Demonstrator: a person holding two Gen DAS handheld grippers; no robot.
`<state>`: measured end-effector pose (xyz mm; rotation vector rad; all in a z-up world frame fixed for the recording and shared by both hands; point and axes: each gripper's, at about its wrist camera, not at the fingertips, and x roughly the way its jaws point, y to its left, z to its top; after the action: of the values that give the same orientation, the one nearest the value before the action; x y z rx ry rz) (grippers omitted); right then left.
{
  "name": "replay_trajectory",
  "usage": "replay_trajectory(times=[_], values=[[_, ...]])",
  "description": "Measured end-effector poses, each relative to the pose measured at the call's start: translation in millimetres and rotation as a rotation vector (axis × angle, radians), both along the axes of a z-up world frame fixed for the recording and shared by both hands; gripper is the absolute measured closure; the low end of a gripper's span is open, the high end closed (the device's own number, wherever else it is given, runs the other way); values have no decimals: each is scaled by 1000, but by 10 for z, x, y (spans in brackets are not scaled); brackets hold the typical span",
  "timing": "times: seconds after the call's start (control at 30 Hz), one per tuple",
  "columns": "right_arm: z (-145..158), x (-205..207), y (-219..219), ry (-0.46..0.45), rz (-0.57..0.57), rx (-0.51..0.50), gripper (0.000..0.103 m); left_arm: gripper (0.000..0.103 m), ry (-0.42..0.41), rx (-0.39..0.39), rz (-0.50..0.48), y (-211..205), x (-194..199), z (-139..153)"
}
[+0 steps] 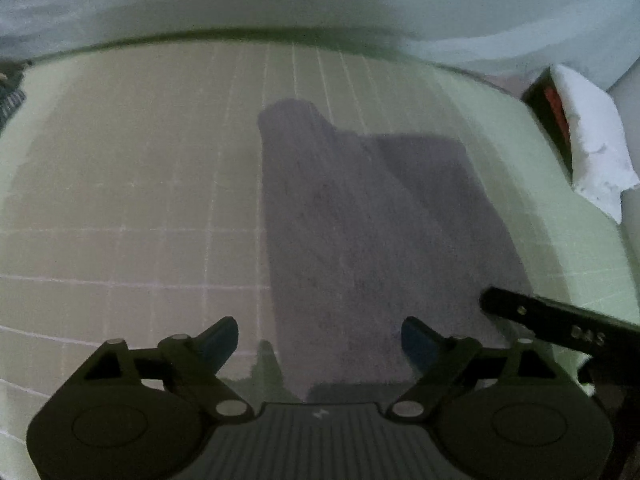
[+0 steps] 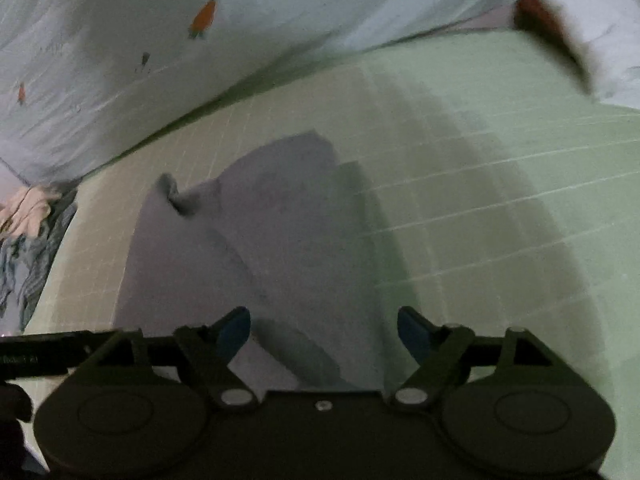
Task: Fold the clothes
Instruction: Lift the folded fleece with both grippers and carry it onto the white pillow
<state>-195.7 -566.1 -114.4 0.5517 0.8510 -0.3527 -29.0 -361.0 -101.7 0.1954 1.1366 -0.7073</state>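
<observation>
Grey garment [image 1: 360,216] flat on gridded mat [image 1: 140,200], no legible label

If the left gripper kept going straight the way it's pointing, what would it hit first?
Most likely the grey garment lying flat on the green gridded mat. The left gripper is open, angled down at the cloth's near part, with nothing between. Exact depth is unclear.

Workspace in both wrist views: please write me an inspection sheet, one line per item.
Surface: pale green mat with white grid lines.
Job's things: grey cloth garment, lying flat, partly folded.
Clutter: heap of striped and peach clothes at the mat's edge; white bundle with red-black item.
Grippers: left gripper open; right gripper open; neither holds anything.
Cables: nothing seen.
Surroundings: light sheet printed with carrots.
</observation>
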Motion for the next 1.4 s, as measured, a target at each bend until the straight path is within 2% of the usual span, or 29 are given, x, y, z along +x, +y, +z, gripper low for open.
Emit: replay_trajectory(times=[0.1, 0.2, 0.23, 0.3, 0.37, 0.4, 0.43, 0.47, 0.5, 0.53, 0.63, 0.7, 0.77, 0.83, 0.9, 0.97, 1.07, 1.13, 1.27, 1.4], values=[[-117, 127, 1, 26, 28, 8, 20, 14, 39, -4, 11, -33, 33, -118], [-179, 171, 44, 32, 23, 19, 19, 16, 100, -53, 0, -21, 70, -195], [-191, 175, 62, 32, 14, 23, 18, 19, 116, -67, -10, -21, 82, -222], [-201, 190, 70, 28, -20, 40, 19, 38, 132, -83, -11, -20, 93, -251], [-213, 202, 78, 22, -53, 64, 36, 48, 136, -104, -15, -4, 97, -258], [-224, 195, 76, 17, -60, 114, 65, 59, 144, -122, -20, 19, 99, -253], [-243, 188, 68, 18, -61, 162, 80, 63, 159, -146, -18, 57, 109, -235], [-250, 172, 66, 11, -71, 194, 82, 74, 185, -177, -17, 92, 129, -187], [-230, 141, 67, -2, -84, 212, 86, 78, 211, -209, -23, 125, 147, -99], [-180, 84, 53, -30, -105, 240, 87, 79, 234, -244, -30, 161, 163, 6], [153, -300, 10, -216, -254, 389, 88, 80, 271, -404, -78, 290, 154, 498], [454, -613, 42, -343, -313, 387, 88, 81, 305, -450, -117, 262, 109, 620], [582, -799, 62, -359, -338, 357, 88, 82, 336, -457, -158, 146, 14, 633], [575, -969, 39, -348, -411, 385, 88, 82, 325, -438, -203, 2, -83, 619], [614, -1084, 28, -349, -441, 353, 88, 82, 386, -446, -214, -142, -146, 574], [664, -1205, -22, -357, -474, 335, 88, 82, 409, -459, -230, -236, -211, 570], [710, -1385, -166, -393, -521, 341, 88, 82, 400, -471, -272, -501, -333, 645], [756, -1463, -293, -403, -531, 312, 88, 82, 389, -479, -298, -727, -440, 712], [853, -1673, -765, -460, -563, 293, 88, 82, 384, -525, -334, -1417, -650, 867], [1027, -1946, -1511, -531, -572, 243, 88, 82, 335, -589, -385, -2290, -920, 1140]])
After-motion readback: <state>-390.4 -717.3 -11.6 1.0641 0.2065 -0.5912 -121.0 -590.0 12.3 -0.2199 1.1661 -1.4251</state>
